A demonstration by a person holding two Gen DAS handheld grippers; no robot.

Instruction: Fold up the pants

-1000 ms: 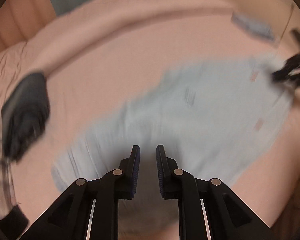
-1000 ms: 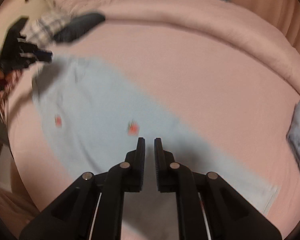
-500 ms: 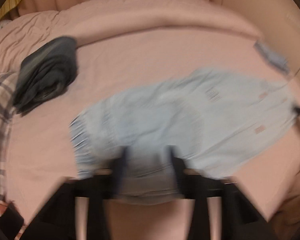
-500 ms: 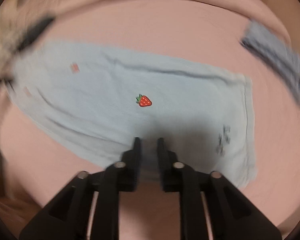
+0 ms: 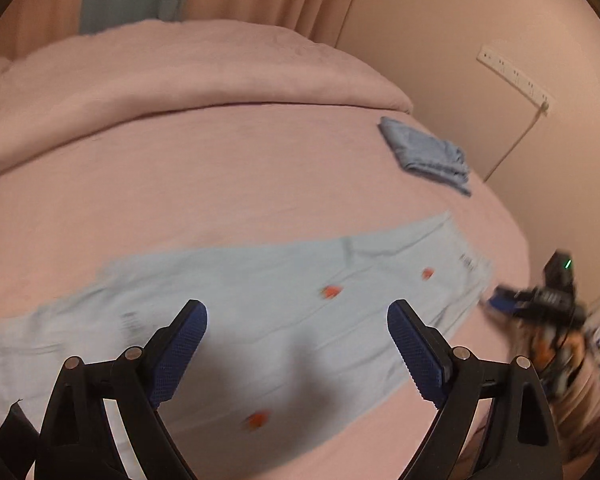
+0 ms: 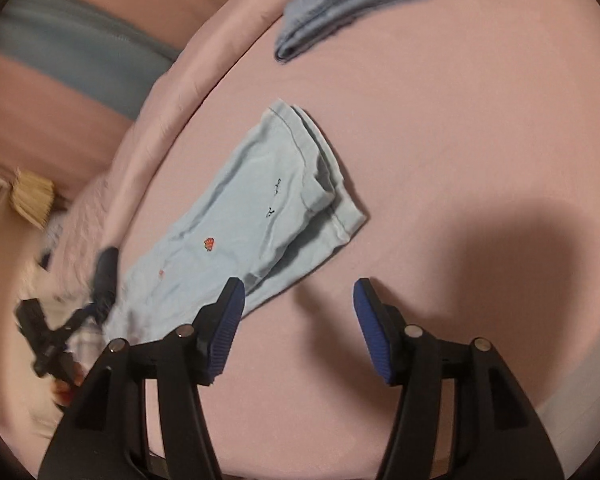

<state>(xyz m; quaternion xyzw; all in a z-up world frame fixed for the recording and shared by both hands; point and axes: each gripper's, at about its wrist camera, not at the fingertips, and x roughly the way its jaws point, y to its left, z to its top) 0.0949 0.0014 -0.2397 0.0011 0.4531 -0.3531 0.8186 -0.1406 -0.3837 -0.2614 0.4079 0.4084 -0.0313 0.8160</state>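
Now that both tongs, left tongs (image 5: 297,346) and right tongs (image 6: 299,330), are opening wide, I am leaving the pants (image 6: 260,216) lying lengthwise-folded on the bed (image 6: 460,120).

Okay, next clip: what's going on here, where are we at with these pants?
A person with two handheld grippers is folding light blue pants on a pink bed. The pants lie flat, apparently doubled leg over leg, cuffs stacked. Both the left gripper and right gripper are open and holding nothing, hovering over opposite ends. Another folded blue garment sits farther back on the bed.
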